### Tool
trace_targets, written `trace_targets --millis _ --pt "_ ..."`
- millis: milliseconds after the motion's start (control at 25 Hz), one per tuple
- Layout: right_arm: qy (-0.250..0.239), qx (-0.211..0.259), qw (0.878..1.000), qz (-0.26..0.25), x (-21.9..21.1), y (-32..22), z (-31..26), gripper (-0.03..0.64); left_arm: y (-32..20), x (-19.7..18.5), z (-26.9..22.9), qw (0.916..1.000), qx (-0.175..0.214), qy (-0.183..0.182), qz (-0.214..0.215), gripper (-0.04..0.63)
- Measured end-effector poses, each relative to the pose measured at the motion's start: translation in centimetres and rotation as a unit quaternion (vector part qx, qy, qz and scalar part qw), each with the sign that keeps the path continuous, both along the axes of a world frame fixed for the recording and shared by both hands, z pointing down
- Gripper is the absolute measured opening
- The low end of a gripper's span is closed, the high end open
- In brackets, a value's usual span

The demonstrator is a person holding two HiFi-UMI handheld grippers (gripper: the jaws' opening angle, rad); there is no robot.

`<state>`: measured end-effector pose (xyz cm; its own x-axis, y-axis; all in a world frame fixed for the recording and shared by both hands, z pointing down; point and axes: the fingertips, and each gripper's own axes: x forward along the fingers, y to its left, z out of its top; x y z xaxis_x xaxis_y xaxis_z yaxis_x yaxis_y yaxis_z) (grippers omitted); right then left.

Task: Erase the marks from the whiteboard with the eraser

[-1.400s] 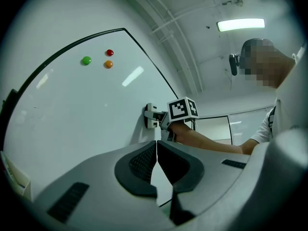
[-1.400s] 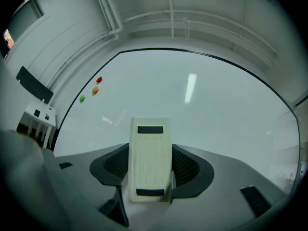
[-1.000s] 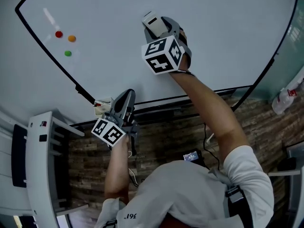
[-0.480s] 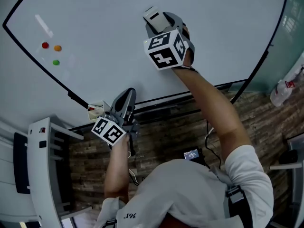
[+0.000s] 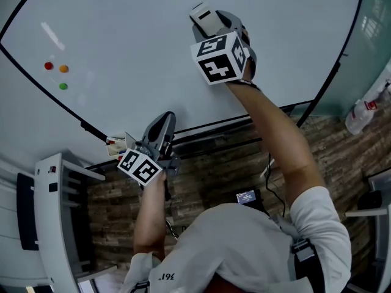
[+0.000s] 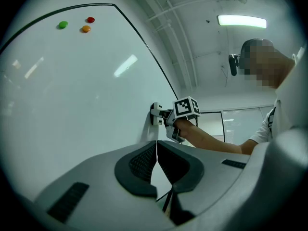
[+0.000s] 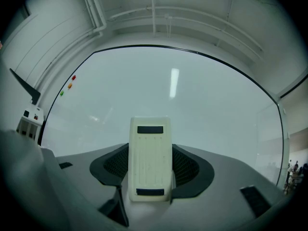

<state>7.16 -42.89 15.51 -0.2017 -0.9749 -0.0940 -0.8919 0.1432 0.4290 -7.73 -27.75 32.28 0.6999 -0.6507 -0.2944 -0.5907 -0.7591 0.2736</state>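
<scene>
Sliding toward 2 o'clock across the whiteboard [image 5: 122, 35], the right gripper [image 5: 212, 22] carries the eraser [image 5: 203, 16] further from the three coloured magnets [image 5: 56, 73] at 9 o'clock. Its jaws clamp the eraser's sides, holding it against the board. At 6 o'clock the left gripper [image 5: 160, 126] idles, jaws together on nothing. No marks show, so the wiping seems nearly done.

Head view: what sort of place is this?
Probably an office or meeting room: a large wall-mounted whiteboard with coloured magnets, and a ceiling strip light in the left gripper view.
</scene>
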Motion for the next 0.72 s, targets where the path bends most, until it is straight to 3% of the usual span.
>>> trace_targets --millis 720 --pt "-0.009 -0.005 1.000 0.020 9.2 0.1 0.2 0.272 0.0 6.1 0.2 0.9999 -0.001 0.001 0.016 0.008"
